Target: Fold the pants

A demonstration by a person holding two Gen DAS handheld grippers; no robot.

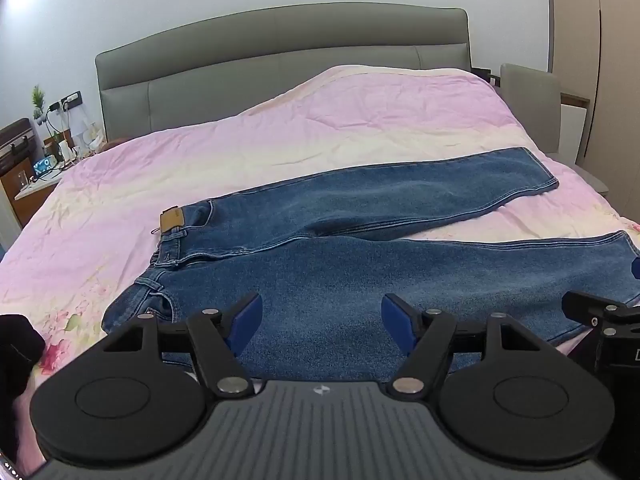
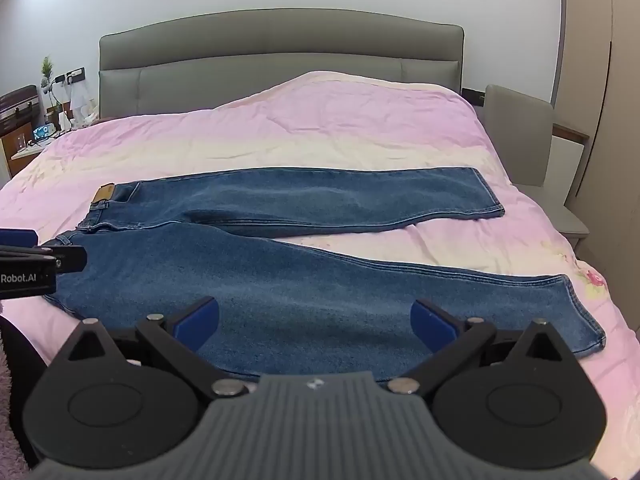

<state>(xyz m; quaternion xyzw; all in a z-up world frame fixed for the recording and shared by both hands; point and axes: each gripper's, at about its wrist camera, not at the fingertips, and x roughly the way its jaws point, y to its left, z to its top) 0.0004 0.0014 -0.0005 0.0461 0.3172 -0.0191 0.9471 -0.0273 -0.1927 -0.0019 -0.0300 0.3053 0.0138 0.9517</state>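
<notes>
Blue jeans (image 1: 340, 280) lie flat on the pink bedspread, waist to the left with a tan leather patch (image 1: 173, 219), both legs spread apart toward the right. They also show in the right wrist view (image 2: 280, 288). My left gripper (image 1: 322, 320) is open and empty, above the near leg's thigh close to the waist. My right gripper (image 2: 315, 322) is open and empty, above the near leg further toward the hem (image 2: 584, 312). The left gripper's body shows at the left edge of the right wrist view (image 2: 36, 264).
The bed (image 1: 360, 120) has a grey headboard (image 1: 280, 48) at the back. A cluttered nightstand (image 1: 36, 176) stands at the left, a grey bedside unit (image 2: 528, 136) at the right. The bed's near edge lies just under both grippers.
</notes>
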